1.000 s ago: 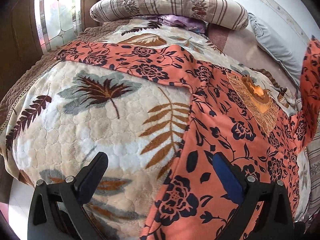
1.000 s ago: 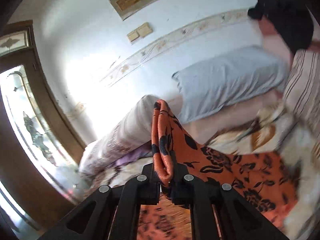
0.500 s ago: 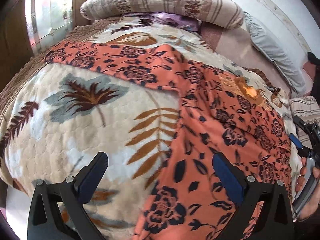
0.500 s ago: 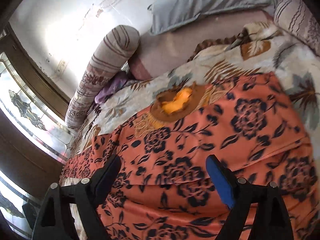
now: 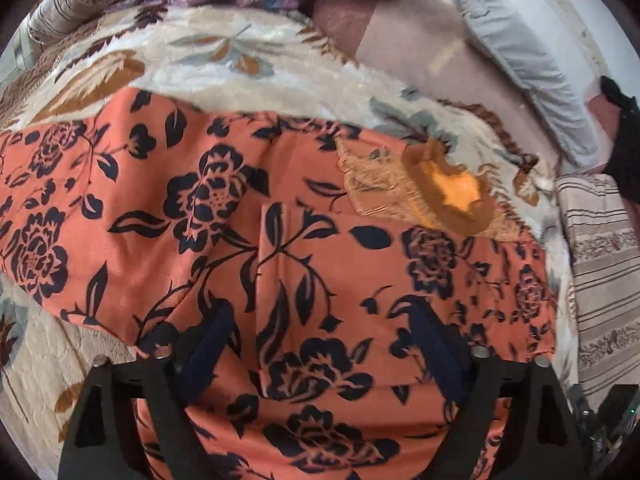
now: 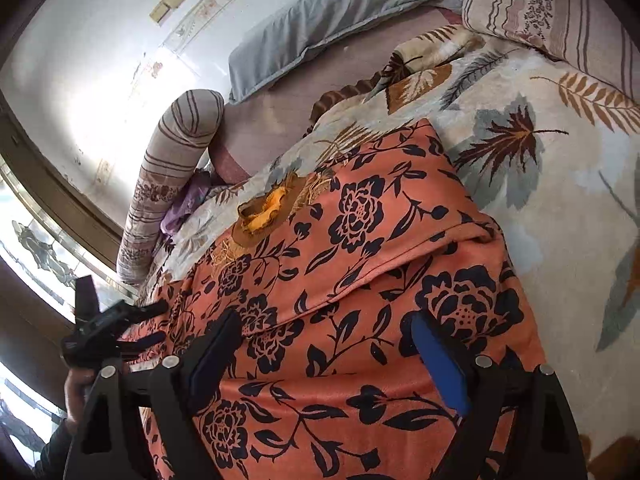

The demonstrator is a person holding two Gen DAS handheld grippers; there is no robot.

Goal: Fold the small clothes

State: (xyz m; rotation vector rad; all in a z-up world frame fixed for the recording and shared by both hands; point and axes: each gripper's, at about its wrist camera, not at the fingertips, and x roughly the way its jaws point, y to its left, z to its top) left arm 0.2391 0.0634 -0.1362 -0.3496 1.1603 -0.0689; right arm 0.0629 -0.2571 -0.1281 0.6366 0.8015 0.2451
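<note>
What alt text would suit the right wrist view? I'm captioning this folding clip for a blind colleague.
An orange garment with a dark floral print lies partly folded on a cream leaf-patterned blanket, with the open right gripper just above it, jaws apart and empty. The left gripper reaches the garment's left edge; a grey pillow lies behind.

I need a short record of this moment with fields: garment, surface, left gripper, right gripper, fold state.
garment: orange floral garment, spread flat
surface: leaf-patterned blanket on a bed
left gripper: open, over the garment, holding nothing
right gripper: open, over the garment, holding nothing
fold state: one side lies folded over the body
</note>
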